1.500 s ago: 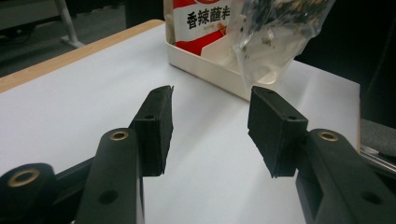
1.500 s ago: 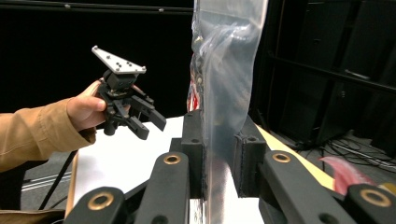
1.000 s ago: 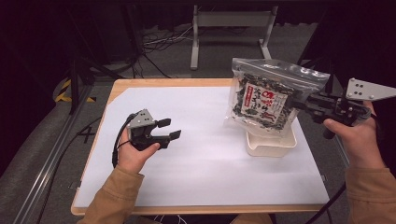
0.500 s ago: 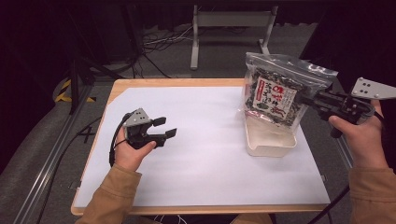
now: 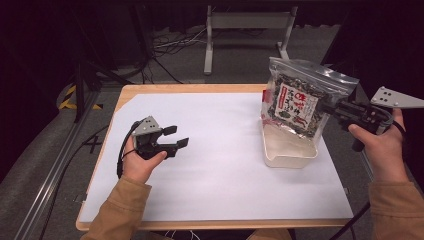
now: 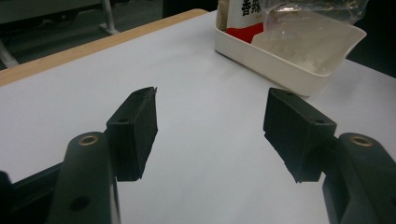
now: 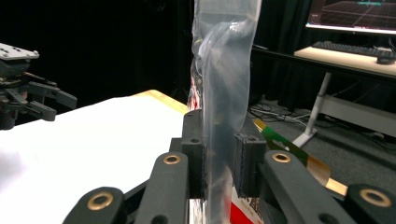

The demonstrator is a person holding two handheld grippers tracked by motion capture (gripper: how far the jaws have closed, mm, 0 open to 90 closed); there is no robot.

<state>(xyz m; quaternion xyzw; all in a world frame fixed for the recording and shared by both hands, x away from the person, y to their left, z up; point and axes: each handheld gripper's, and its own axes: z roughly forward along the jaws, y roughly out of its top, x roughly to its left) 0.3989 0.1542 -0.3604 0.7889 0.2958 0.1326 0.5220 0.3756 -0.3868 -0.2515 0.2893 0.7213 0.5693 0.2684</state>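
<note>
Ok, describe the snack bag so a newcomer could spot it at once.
Start at the white-covered table and look to its far right side, where a cream tray sits. Hanging just above that tray is the bag, pinched at its edge by the right tongs. It is the one clear pouch, with dark contents and a red-and-white printed label.

On the worktop a tray sits toward the right side, about midway between the near and far edges. A bag hangs upright just above the tray's far end, held at its right edge by the right gripper. The left gripper rests well apart on the worktop's left part, its jaws pointing toward the tray.
</note>
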